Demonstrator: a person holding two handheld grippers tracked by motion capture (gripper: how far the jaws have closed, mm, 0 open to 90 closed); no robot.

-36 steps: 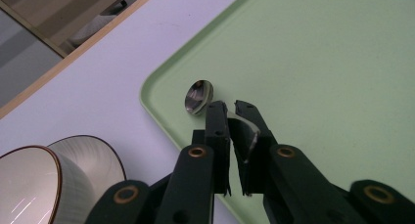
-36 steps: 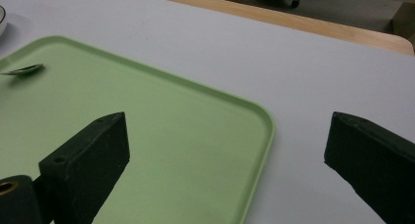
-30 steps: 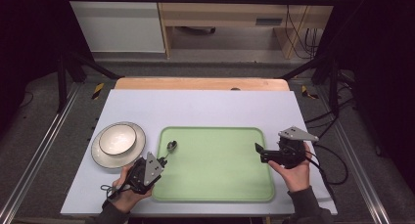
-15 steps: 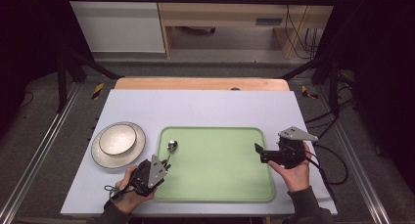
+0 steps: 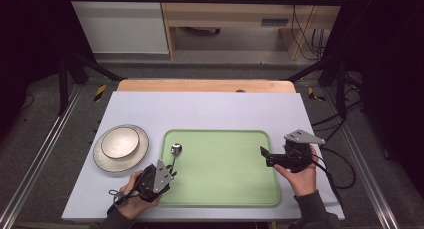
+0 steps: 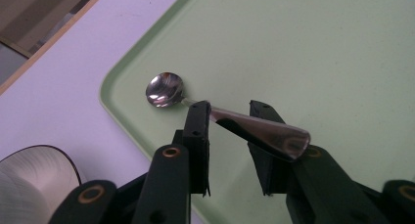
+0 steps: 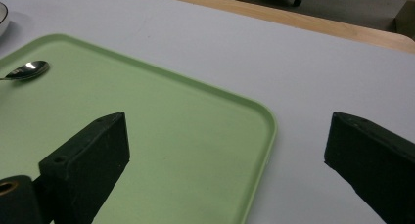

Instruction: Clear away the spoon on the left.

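Left gripper view: left gripper (image 6: 230,111) fingers, just opening, loosely straddle spoon (image 6: 166,89) on tray (image 6: 318,53); right gripper (image 7: 227,150) fingers spread.

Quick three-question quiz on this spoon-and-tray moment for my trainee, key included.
1. True or false: the spoon lies with its bowl on the green tray.
2. What sits left of the tray? A) a mug B) a bowl on a plate C) a fork
3. Which gripper has the spoon handle between its jaws?

Key: 1 true. 2 B: bowl, plate. 3 The left gripper, its jaws just opening with the handle loose between them; the right gripper is open over the tray's far edge.
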